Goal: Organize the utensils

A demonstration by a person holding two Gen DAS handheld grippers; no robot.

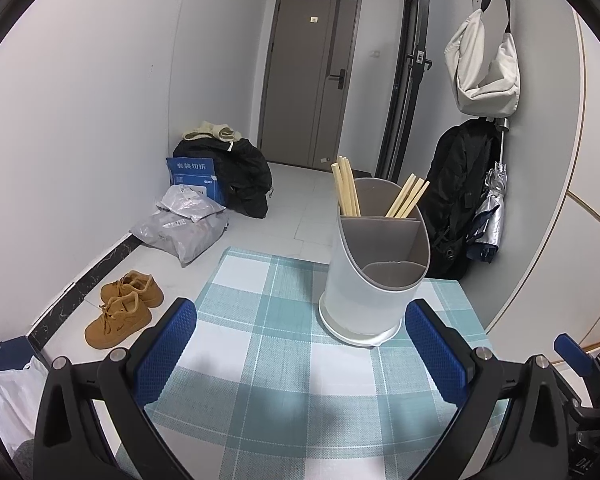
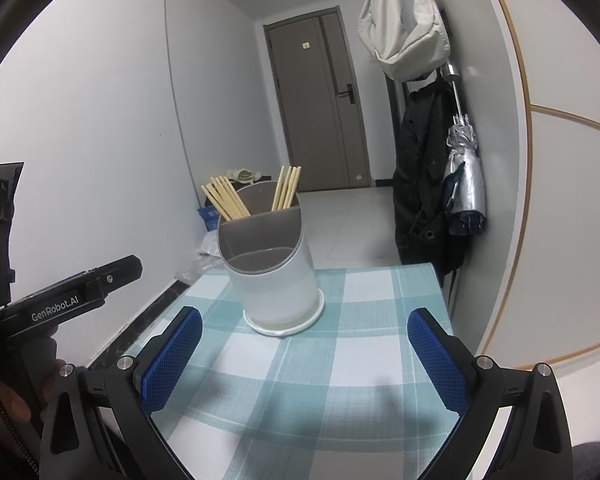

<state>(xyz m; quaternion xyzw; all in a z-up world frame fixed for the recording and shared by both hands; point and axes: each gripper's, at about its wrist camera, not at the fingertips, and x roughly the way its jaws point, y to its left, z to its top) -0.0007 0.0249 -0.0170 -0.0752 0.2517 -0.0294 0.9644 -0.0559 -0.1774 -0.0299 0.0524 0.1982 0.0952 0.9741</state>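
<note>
Holder of chopsticks on the checked table, both grippers empty.
The white holder (image 1: 366, 280) stands upright near the far edge of the table (image 1: 260, 360), with chopsticks (image 1: 406, 202) leaning in its two back compartments and the front compartments bare. The left gripper (image 1: 300, 356) and right gripper (image 2: 304, 364) hover short of it, fingers spread wide, gripping nothing.

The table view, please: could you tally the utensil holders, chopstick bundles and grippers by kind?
Utensil holder: 1
Chopstick bundles, standing in separate rear compartments: 2
Grippers, both open, left gripper and right gripper: 2
Total: 5
</note>
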